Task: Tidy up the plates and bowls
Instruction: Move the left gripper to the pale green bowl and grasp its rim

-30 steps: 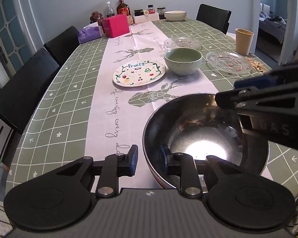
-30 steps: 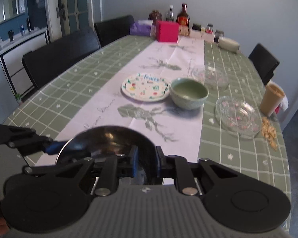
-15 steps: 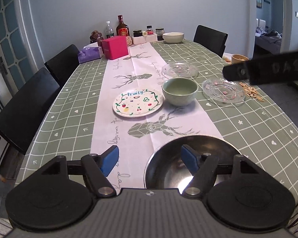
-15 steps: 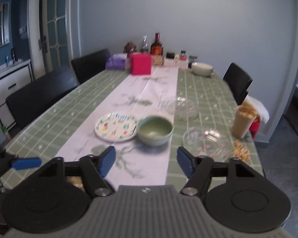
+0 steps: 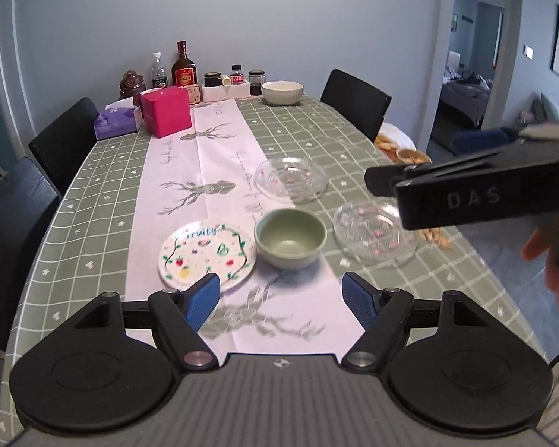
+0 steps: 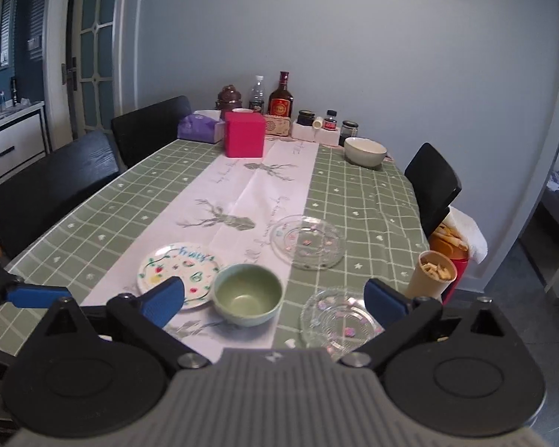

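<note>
Crockery sat mid-frame on the checked table (image 5: 93, 201): from left to right, a fruit-painted plate (image 5: 207, 254), a green bowl (image 5: 290, 238) just beside it, and a glass dish (image 5: 374, 231); a second glass dish (image 5: 290, 178) lay above. Left gripper (image 5: 281, 294) and right gripper (image 6: 274, 295) each had jaws opening, nothing between them, both low in frame above the cloth.

Both claws opening, off the bowl.
</note>
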